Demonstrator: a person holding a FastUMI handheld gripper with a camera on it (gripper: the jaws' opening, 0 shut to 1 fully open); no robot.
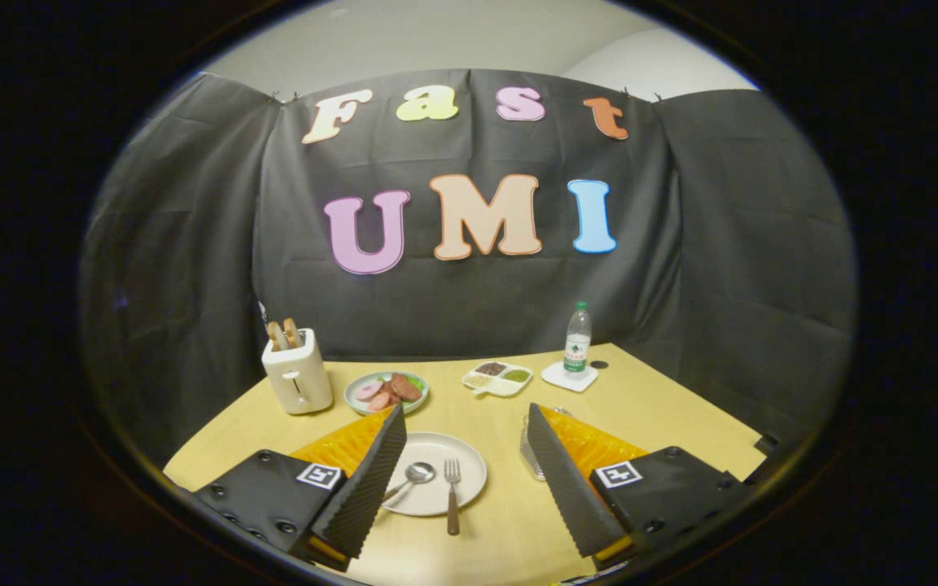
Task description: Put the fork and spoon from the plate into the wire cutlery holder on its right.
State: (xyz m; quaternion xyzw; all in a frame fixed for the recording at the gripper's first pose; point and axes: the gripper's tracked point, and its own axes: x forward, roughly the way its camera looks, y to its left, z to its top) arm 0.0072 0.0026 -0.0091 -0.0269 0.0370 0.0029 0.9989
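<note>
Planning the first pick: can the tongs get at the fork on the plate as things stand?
Probably yes. The tongs are open, and the fork lies bare on the plate between the fingers, beside the spoon, with nothing over it.

A pale yellow wooden tabletop (640,407) is observed. A cream two-slot toaster (297,377) stands at the far left, with two browned bread slices (285,334) upright in its slots. Just beside it, a small green-rimmed plate (361,402) carries sliced reddish sausage (393,390). A white three-compartment dish (497,379) of grains is set further right. A clear plastic water bottle (577,340) stands upright on a white square coaster (569,377).
</note>
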